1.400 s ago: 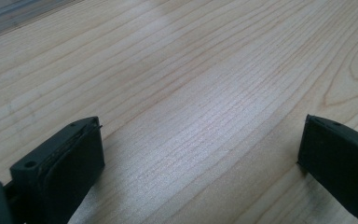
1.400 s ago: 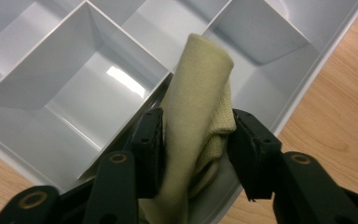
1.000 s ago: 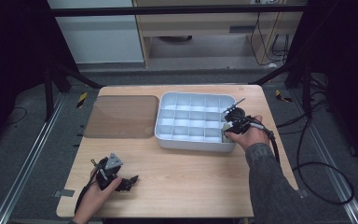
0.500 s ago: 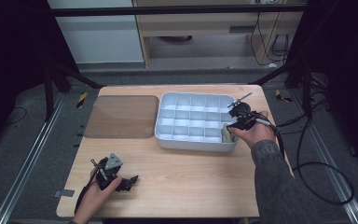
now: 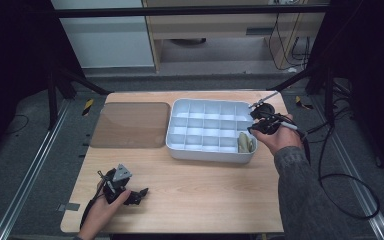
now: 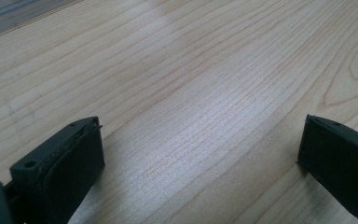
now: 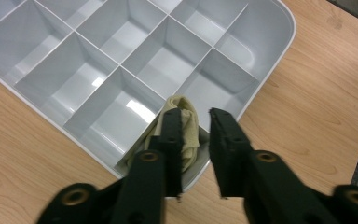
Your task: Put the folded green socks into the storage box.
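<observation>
The right gripper point(image 7: 196, 116) hangs just above the near right corner of the white plastic compartment tray point(image 5: 179, 148), its two black jaws drawn close together with only a narrow slit of air between them and nothing pinched there. They have just been closing, and in the right gripper view they are empty. Directly beneath them lies the crumpled yellowish cloth point(image 7: 182, 135), tucked into the tray's corner compartment on the side nearest the person; from the high view the same cloth point(image 5: 245, 143) sits bunched inside that cell, apart from the gripper point(image 5: 261, 123), which hovers over the tray's right edge. The other compartments of the tray look bare.

Further out, a brown translucent flat lid point(image 5: 130, 125) lies on the light wooden table point(image 5: 210, 190) just left of the tray, not on it. Near the front left corner of the table the left gripper point(image 5: 130, 192) rests low on the wood, well apart from everything else; the left gripper view has its jaws spread wide over plain tabletop with nothing between them.

As for progress, I judge that the cloth's placement into its compartment is done, since it lies free in the cell and the jaws hold nothing. What probably remains is fitting the lid back on the tray, and perhaps filling more cells, though no other items are in sight
</observation>
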`<state>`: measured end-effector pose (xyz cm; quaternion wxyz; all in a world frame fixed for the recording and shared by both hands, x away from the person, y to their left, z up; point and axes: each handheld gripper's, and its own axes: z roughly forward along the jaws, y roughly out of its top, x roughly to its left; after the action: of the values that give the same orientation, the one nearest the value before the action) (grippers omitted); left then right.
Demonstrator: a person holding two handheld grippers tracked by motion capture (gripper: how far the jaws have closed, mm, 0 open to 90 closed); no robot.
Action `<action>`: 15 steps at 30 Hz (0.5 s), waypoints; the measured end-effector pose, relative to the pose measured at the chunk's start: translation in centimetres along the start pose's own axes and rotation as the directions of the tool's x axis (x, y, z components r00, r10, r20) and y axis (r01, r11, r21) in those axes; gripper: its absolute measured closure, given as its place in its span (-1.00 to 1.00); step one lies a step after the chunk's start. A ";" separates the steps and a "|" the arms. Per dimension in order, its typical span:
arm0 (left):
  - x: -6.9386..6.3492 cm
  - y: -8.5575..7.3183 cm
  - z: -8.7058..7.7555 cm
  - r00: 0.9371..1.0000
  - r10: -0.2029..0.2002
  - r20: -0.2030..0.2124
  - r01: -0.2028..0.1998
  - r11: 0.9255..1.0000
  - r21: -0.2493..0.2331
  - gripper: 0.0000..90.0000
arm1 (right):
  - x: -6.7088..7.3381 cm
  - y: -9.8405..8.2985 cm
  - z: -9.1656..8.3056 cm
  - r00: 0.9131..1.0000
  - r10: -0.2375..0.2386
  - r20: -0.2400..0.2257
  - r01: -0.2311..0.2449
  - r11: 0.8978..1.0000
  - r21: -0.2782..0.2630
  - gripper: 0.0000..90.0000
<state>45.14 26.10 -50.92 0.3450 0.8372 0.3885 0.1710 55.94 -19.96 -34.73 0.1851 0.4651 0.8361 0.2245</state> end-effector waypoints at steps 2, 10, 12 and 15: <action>0.0 0.0 0.0 1.000 0.001 0.000 -0.001 1.000 0.001 -1.00 | 0.0 0.1 0.0 1.000 -0.002 -0.010 0.002 1.000 0.004 0.93; -0.1 0.0 0.0 1.000 0.000 0.002 0.000 1.000 0.000 -1.00 | 0.6 0.3 1.2 1.000 -0.014 -0.020 0.014 0.999 0.037 1.00; -0.1 0.0 0.0 1.000 0.001 0.002 -0.001 1.000 0.000 -1.00 | 0.7 0.4 1.4 1.000 -0.009 -0.025 0.010 0.999 0.041 1.00; -0.1 0.0 0.0 1.000 0.001 0.003 -0.001 1.000 0.000 -1.00 | 0.8 0.4 1.7 1.000 -0.008 -0.028 0.009 0.999 0.046 1.00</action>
<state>45.10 26.02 -50.92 0.3453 0.8377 0.3875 0.1700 56.70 -18.70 -35.95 0.1636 0.4624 0.8456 0.2107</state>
